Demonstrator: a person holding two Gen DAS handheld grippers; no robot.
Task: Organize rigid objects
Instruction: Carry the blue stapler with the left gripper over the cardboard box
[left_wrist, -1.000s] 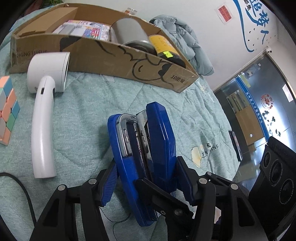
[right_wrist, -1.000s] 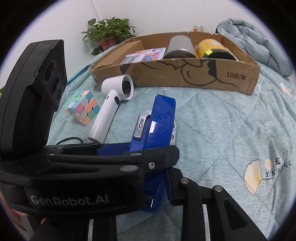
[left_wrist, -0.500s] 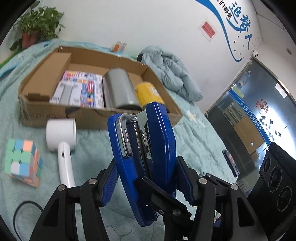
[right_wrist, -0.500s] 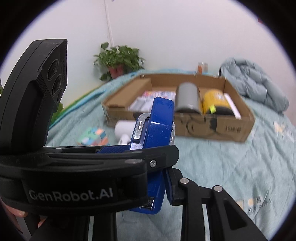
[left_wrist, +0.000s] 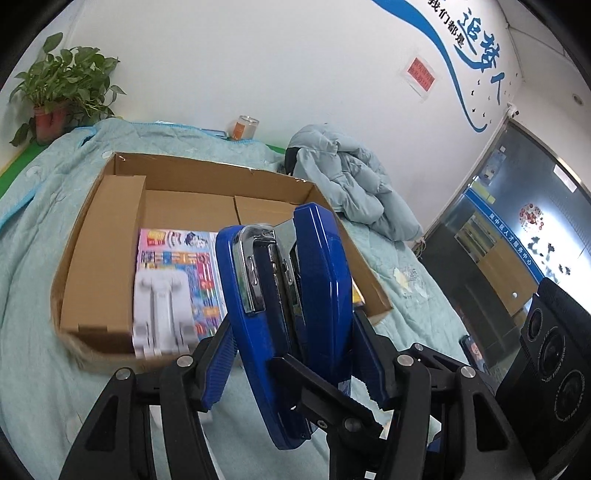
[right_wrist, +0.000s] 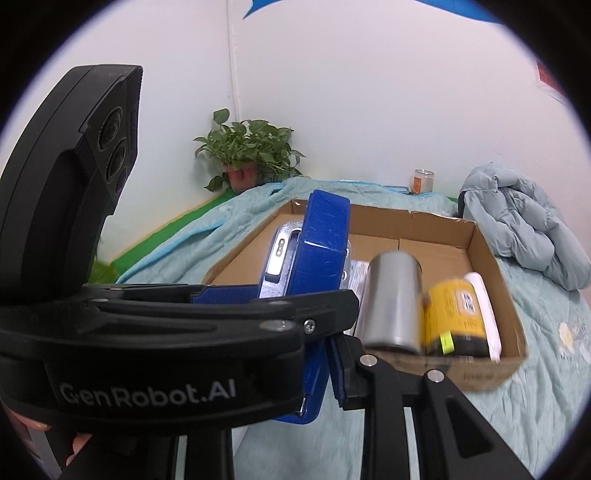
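My left gripper (left_wrist: 291, 354) is shut on a blue stapler (left_wrist: 288, 295), held upright in the air in front of an open cardboard box (left_wrist: 103, 236). The stapler also shows in the right wrist view (right_wrist: 314, 266), with the left gripper's black body (right_wrist: 147, 332) across that view. In the box lie a colourful packet with a white item (left_wrist: 173, 280), a silver can (right_wrist: 391, 299) and a yellow jar (right_wrist: 456, 314). My right gripper (right_wrist: 334, 365) sits beside the stapler; its blue fingers are mostly hidden, and whether they grip is unclear.
The box rests on a light teal quilt (left_wrist: 33, 206). A grey-blue padded jacket (left_wrist: 351, 184) lies behind the box at the right. A potted plant (left_wrist: 59, 92) and a small jar (left_wrist: 245, 127) stand by the wall. A dark phone (left_wrist: 474, 350) lies at the bed's right edge.
Both grippers have risen and moved toward the box with the stapler. The white hair dryer and colour cube on the quilt have dropped out of view. The box interior now fills the middle.
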